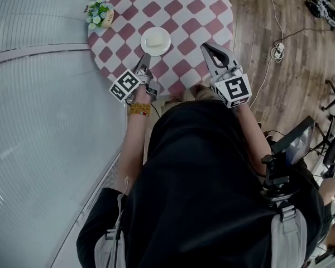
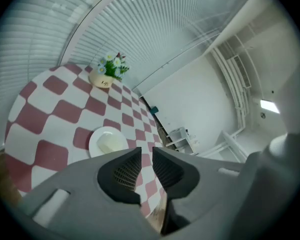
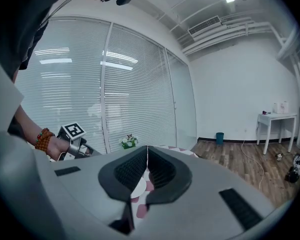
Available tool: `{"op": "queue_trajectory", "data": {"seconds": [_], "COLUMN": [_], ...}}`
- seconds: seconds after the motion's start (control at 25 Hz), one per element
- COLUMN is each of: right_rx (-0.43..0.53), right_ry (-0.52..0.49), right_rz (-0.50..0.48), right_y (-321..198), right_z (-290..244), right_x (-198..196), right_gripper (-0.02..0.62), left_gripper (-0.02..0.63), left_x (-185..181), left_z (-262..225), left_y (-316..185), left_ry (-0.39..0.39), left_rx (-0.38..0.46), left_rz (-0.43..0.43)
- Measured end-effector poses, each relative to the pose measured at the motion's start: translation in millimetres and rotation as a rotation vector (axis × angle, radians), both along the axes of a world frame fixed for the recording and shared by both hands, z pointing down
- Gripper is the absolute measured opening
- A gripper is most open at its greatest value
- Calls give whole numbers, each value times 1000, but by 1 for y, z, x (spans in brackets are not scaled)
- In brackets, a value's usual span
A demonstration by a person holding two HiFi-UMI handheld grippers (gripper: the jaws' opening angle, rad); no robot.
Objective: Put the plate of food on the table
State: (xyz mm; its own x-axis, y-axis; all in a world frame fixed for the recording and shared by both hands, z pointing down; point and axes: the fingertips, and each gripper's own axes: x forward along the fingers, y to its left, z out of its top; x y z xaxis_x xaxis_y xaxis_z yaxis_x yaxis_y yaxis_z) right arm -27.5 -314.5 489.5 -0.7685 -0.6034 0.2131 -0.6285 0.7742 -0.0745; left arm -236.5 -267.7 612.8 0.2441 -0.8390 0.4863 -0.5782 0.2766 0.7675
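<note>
Plate sits on checkered round table beside wooden floor

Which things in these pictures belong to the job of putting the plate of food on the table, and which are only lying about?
Belonging to the job:
- plate of food, already on the table
- table
- left tongs, slightly open, empty
- right tongs, shut, empty

Only lying about:
- flower pot
- power strip on the floor
</note>
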Motion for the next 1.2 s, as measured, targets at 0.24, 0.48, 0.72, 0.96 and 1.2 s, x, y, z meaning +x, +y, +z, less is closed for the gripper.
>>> {"op": "queue_trajectory", "data": {"seconds": [0.24, 0.48, 0.72, 0.96, 1.2], "right_rx": [25, 70, 132, 151, 96], "right_ry": [-8, -25, -56, 30, 14], "right_rz": [-40, -88, -143, -251, -266], "right_y": [7, 12, 17, 33, 32], "right_z": [-16, -41, -74, -56, -27], "right_x": [-14, -25, -39, -50, -55], "right_gripper": [12, 12, 12, 12, 11], "left_gripper": [66, 64, 63, 61, 58], "left_x": [0, 21, 44, 53, 60], "left_z": [-72, -141, -174, -172, -141], "left_y": [-9, -13, -8, -4, 5], "left_ry": [-287, -626, -848, -934, -949], "left_rx": [238, 479, 622, 640, 609], "left_rz": [132, 257, 339, 372, 408]}}
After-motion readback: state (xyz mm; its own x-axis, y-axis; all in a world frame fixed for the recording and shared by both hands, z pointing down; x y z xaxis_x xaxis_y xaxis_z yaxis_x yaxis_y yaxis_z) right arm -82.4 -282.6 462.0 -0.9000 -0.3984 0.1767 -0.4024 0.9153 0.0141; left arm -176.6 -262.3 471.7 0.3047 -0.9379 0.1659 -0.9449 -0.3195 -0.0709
